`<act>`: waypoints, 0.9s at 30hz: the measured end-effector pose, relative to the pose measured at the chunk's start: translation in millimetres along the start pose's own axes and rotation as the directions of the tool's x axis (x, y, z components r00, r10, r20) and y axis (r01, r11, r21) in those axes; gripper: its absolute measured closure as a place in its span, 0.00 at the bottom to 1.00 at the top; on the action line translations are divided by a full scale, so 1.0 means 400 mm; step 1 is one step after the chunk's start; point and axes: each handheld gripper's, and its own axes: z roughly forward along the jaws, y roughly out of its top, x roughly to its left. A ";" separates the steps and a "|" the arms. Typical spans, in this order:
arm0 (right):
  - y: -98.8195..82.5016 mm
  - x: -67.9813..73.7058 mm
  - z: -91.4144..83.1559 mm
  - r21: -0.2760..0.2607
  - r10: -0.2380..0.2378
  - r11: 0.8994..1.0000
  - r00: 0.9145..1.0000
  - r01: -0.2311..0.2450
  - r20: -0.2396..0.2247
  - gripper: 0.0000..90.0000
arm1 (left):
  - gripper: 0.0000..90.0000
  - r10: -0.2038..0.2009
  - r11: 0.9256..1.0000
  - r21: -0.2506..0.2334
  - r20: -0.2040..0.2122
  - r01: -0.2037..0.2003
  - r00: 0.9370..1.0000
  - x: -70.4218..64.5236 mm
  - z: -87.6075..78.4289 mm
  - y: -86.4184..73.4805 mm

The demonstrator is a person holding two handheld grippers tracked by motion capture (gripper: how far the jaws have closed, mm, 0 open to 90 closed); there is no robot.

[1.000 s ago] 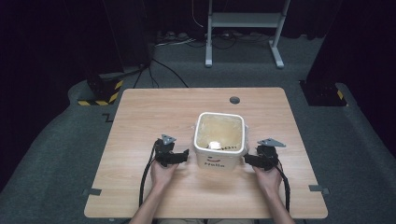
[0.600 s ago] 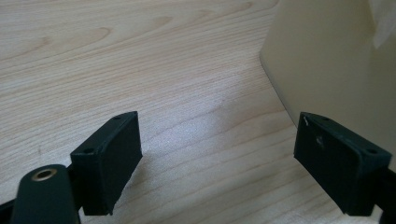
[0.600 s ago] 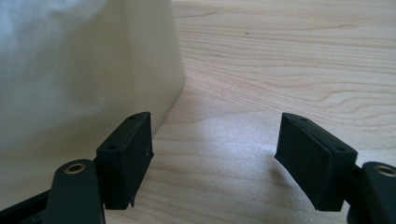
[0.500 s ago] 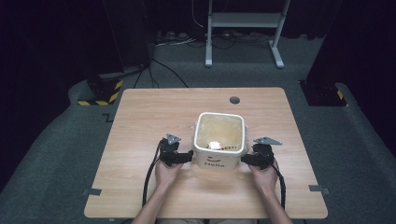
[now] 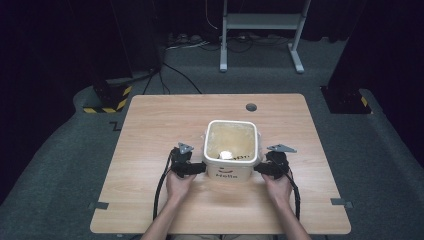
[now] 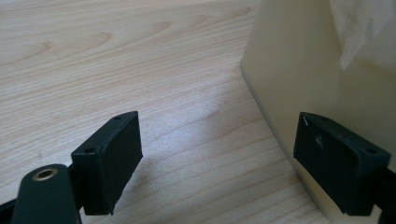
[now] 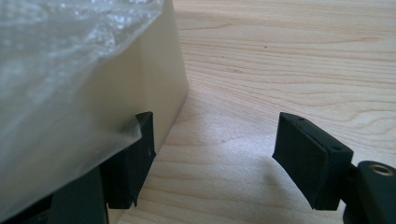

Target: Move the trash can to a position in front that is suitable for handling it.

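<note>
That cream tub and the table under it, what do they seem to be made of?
The tub looks like smooth cream plastic, going by its even, slightly glossy walls and printed lettering. The table looks like pale wood or wood-look laminate, with grain lines and a matte finish; which one I cannot tell.

The left gripper (image 6: 217, 158) is wide open; its right jaw touches the cream plastic bin (image 6: 308, 70) on the light wooden table (image 6: 116, 60).
</note>
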 end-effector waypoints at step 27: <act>0.035 0.069 0.061 0.007 0.016 1.000 0.999 -0.016 -0.043 0.35 | 0.19 -0.075 0.997 -0.020 -0.066 0.073 0.995 0.068 -0.036 -0.018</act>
